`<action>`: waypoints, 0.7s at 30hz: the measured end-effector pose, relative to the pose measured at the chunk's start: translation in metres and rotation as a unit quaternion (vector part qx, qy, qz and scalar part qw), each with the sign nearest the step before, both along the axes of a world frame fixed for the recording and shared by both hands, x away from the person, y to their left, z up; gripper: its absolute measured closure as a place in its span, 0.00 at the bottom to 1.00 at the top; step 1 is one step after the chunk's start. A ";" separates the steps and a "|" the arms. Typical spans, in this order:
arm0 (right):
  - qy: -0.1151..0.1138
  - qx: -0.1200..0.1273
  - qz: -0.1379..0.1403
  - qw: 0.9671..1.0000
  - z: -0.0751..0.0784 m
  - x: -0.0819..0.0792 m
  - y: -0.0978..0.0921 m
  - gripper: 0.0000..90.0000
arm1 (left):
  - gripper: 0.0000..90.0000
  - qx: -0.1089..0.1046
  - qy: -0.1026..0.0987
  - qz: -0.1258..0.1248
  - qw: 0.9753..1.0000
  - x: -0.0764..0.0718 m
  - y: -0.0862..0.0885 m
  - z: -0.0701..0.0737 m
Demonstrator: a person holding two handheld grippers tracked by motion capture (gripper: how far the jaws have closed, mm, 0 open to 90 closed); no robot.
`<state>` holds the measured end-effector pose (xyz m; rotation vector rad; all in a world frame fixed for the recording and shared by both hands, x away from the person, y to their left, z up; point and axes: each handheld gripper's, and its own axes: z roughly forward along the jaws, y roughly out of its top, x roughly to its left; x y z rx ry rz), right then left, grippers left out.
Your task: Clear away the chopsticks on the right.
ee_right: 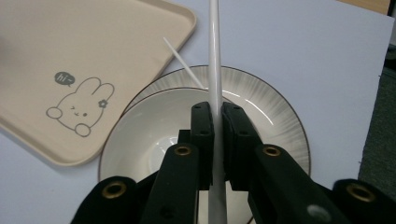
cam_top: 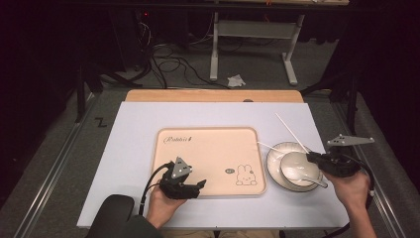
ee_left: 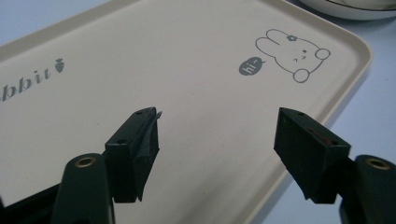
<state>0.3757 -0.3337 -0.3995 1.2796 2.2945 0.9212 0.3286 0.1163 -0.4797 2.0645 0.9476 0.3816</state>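
Observation:
A beige tray with a rabbit print lies mid-table. My left gripper hovers open over the tray's near edge, with nothing between the jaws of the left gripper. Right of the tray a white bowl sits on a striped plate, with a white spoon in it. My right gripper is shut on a white chopstick above the bowl. In the high view this chopstick slants up and left from the right gripper. A second chopstick rests across the plate's far rim.
A pale blue mat covers the table, with a wooden edge at the back. Beyond it are cables and a desk frame on the floor. Metal rails run along both sides.

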 end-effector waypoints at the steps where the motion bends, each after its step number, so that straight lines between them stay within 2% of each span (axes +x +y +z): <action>1: -0.002 0.000 0.001 1.000 0.000 -0.003 0.002 0.95 | 0.34 0.001 0.001 -0.001 1.000 0.001 0.000 0.000; 3: -0.007 0.000 0.002 1.000 0.002 -0.013 0.012 0.95 | 0.34 0.001 0.000 -0.001 1.000 0.002 -0.001 0.000; 9: -0.003 0.009 0.012 1.000 0.004 -0.026 0.034 0.95 | 0.33 0.004 0.000 -0.003 1.000 0.003 -0.003 0.000; 21: 0.010 0.021 0.025 0.999 -0.002 -0.027 0.059 0.95 | 0.33 0.030 -0.010 0.001 1.000 0.001 -0.005 -0.001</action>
